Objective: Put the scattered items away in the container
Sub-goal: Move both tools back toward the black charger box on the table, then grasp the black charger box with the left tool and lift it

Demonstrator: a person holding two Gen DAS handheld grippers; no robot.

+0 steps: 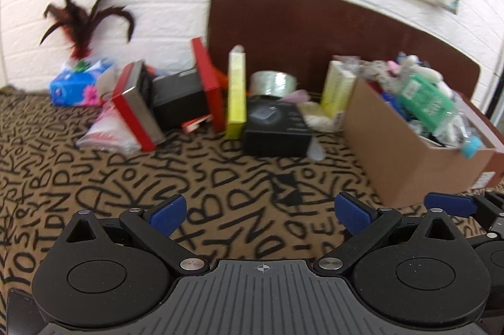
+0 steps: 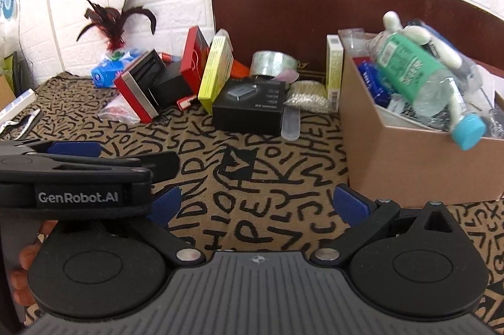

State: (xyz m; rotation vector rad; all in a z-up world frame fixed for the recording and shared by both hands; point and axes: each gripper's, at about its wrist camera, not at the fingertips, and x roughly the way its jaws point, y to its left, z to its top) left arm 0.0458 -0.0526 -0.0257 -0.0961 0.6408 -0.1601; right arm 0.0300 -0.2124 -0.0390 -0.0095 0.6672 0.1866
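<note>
Two grippers: both in view, both empty, side by side above the patterned cloth.
Left gripper [image 1: 260,213]: jaws spread wide, nothing between the blue pads; in the right wrist view it shows side-on at the left edge [image 2: 94,152], with part of a hand [image 2: 26,272] below it, mostly cut off.
Right gripper [image 2: 256,204]: jaws spread wide, nothing held; in the left wrist view only one blue pad and a black link show at the right edge.
Surface: brown cloth [image 1: 220,193] printed with black letters; what lies under it cannot be told.
Container: cardboard box [image 2: 409,158] at the right, standing on the cloth, heaped above its rim; its far corner is cut off by the frame edge.
Box contents: clear bottle with green label and blue cap [image 2: 422,83] lying tilted on top, cap overhanging the front rim; white plastic pieces and blue packets under it, too tangled to name.
Loose items, middle: black carton [image 2: 249,108] flat on the cloth; yellow-green box [image 2: 215,70] leaning beside it; roll of clear tape [image 2: 272,62] behind; pale upright carton [image 2: 334,70] touching the cardboard box's left side.
Loose items, left: red box [image 2: 195,58] leaning; red-and-silver box [image 2: 138,99] tilted on a clear bag; blue tissue pack [image 1: 78,84] by the wall, dark red feathers [image 1: 82,23] above it.
Backdrop: brown board [image 1: 315,29] against a white brick-pattern wall.
Clarity: left wrist view blurred, printing unreadable.
</note>
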